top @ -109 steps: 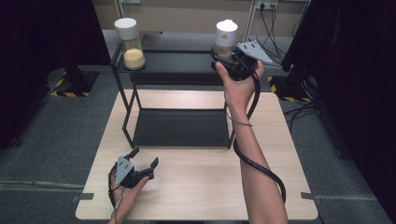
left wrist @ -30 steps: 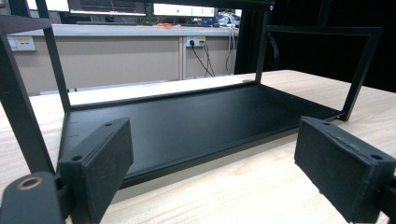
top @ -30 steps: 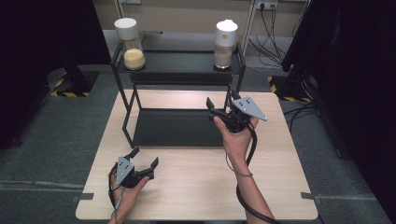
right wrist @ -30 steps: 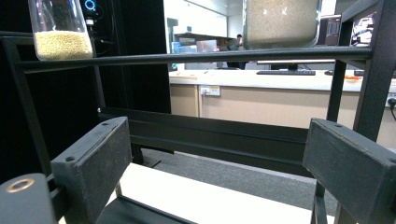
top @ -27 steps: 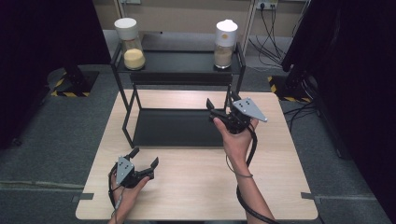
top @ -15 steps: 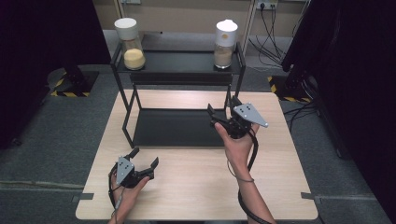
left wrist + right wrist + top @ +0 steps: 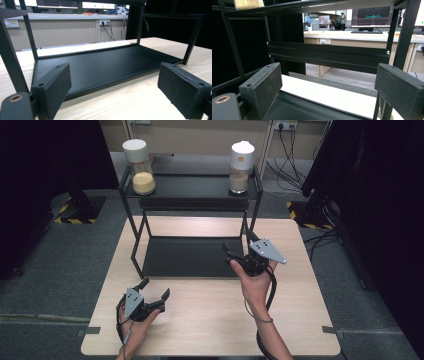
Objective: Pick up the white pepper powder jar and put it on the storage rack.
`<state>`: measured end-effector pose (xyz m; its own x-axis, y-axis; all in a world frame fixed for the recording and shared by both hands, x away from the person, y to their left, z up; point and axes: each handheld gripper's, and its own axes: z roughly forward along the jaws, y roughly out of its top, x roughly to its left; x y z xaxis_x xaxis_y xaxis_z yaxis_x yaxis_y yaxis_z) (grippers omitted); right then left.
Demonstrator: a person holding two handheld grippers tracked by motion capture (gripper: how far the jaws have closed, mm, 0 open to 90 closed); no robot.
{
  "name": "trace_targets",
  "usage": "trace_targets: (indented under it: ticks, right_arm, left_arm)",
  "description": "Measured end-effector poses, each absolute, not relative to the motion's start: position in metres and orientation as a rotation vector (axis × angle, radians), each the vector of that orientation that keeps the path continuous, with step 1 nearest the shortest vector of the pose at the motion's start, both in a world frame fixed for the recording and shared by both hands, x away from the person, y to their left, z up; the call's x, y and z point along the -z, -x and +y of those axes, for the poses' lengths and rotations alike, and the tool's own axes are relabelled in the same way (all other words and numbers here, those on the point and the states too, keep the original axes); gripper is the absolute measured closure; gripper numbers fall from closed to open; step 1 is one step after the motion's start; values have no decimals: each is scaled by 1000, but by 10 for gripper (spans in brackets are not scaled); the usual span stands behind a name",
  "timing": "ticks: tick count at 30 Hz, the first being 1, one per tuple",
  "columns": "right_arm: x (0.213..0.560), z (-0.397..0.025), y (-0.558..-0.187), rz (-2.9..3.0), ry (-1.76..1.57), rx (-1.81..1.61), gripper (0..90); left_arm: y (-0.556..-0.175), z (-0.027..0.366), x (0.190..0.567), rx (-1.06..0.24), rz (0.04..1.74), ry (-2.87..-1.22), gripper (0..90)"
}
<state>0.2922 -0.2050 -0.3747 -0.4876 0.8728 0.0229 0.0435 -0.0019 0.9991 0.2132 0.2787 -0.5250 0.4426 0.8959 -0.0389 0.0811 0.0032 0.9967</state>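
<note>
Both grippers empty, jaws spread.
Right gripper (image 7: pixel 239 251) held at the black rack's (image 7: pixel 190 256) front right post; left gripper (image 7: pixel 154 291) low over the table (image 7: pixel 210 310). Two jars, yellow-filled jar (image 7: pixel 139 167) and tan-filled jar (image 7: pixel 241 166), stand on the top shelf.

The person's left hand (image 7: pixel 134 319) holds the black left gripper (image 7: pixel 152 294) low at the near left of the pale wooden desk (image 7: pixel 210 330), its two black padded fingers (image 7: pixel 53 87) spread wide apart with nothing between them. The right forearm reaches forward from the bottom edge, and the right hand (image 7: pixel 255 282) holds the black right gripper (image 7: pixel 239 246), topped by a grey three-cornered plate, raised and farther forward. Its fingers (image 7: pixel 263 86) are likewise spread wide and empty.
</note>
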Motion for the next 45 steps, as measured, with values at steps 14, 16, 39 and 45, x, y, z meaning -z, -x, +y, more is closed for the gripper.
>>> trace_targets:
  ticks: [14, 16, 39, 45]
  right_arm:
    - [387, -208, -285, 1635, -969, -1555, 76]
    - [389, -208, -284, 1644, -969, -1552, 75]
    - [408, -214, -276, 1681, -989, -1532, 75]
    - [415, -216, -272, 1691, -998, -1527, 75]
  left_arm:
    - [-213, 278, 525, -811, 927, -1433, 110]
    - [-213, 278, 525, -811, 927, -1434, 110]
    - [-213, 278, 525, -812, 927, -1433, 110]
    - [-213, 278, 525, -812, 928, -1433, 109]
